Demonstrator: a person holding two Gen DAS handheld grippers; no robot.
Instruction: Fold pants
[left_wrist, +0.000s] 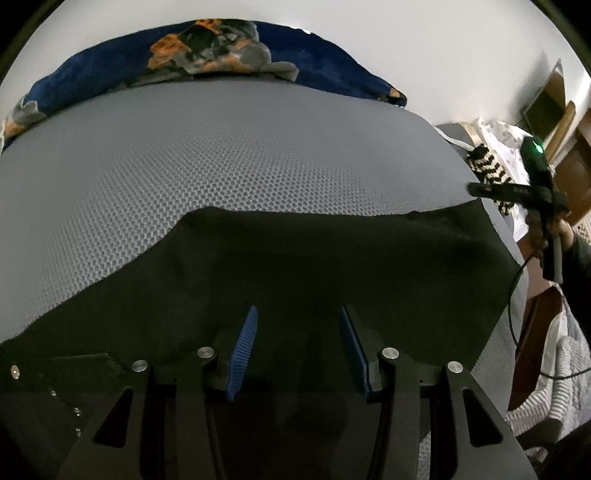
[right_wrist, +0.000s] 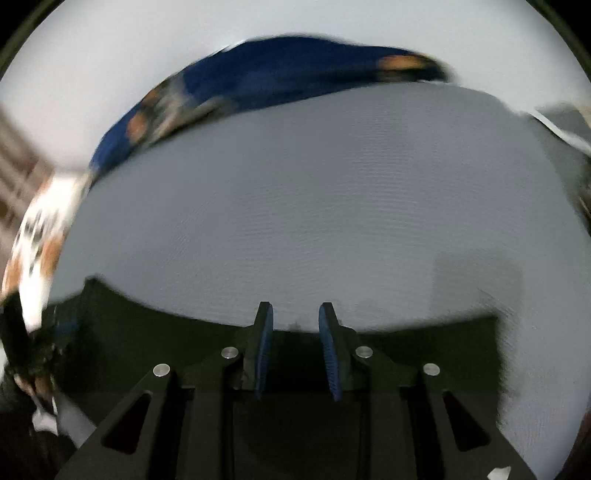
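The black pants (left_wrist: 295, 266) lie flat on a grey honeycomb mat (left_wrist: 221, 155). My left gripper (left_wrist: 298, 314) is open just above the pants, its blue pads (left_wrist: 245, 339) apart with nothing between them. My right gripper shows at the right edge of the left wrist view (left_wrist: 476, 190), held by a hand over the pants' far right corner. In the right wrist view, which is motion-blurred, my right gripper (right_wrist: 296, 314) is open over the pants' edge (right_wrist: 406, 339), blue pads (right_wrist: 328, 350) apart.
A blue patterned blanket (left_wrist: 207, 62) lies along the mat's far edge, also in the right wrist view (right_wrist: 266, 77). Striped and white cloths (left_wrist: 491, 170) and wooden furniture (left_wrist: 569, 173) sit to the right. A black cable (left_wrist: 517, 317) hangs from the right gripper.
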